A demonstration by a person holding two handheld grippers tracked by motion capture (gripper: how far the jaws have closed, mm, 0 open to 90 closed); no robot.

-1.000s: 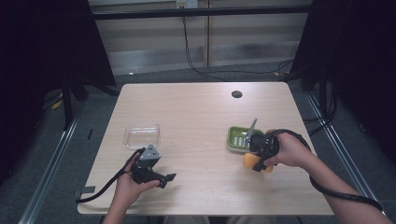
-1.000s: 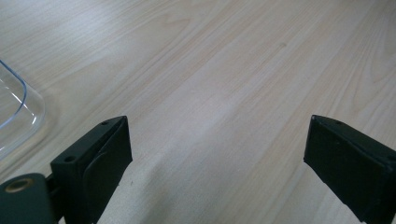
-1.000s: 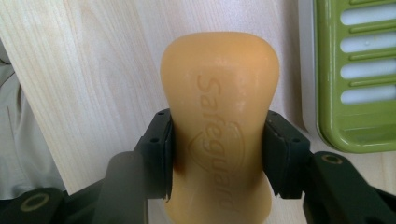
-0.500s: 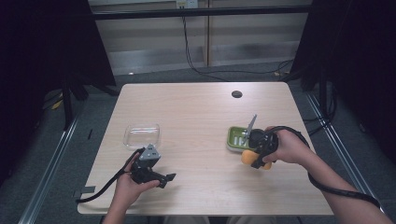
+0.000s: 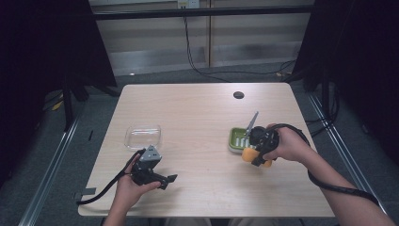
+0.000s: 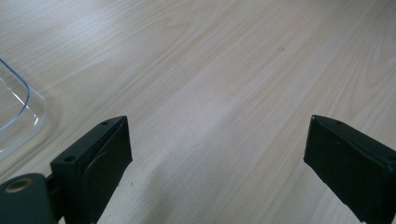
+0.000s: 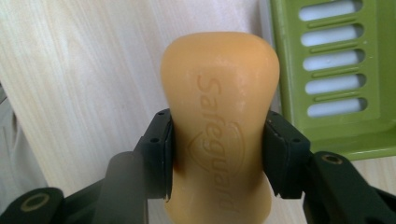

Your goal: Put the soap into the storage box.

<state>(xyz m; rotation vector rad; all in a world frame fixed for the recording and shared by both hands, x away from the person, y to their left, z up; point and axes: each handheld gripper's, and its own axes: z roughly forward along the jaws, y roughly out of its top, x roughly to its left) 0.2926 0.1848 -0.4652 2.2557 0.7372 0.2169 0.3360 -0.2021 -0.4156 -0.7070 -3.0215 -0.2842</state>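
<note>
A: What sits on the wooden table (image 5: 202,117)?

B: A clear container (image 5: 142,136) at left, a green slotted soap dish (image 5: 236,139) at right.

A: And the grippers?

B: The left gripper (image 6: 217,154) rests low near the container, jaws wide apart, empty. The right gripper (image 7: 217,154) clamps an orange soap bar (image 7: 219,93) just beside the dish.

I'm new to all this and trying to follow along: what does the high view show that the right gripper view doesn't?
The high view alone takes in the clear container and the left gripper, fingers apart, on the table. The right gripper view alone reads "Safeguard" embossed on the orange soap bar and shows the slots in the green soap dish. Both show the right gripper clamping the soap beside the dish.
</note>
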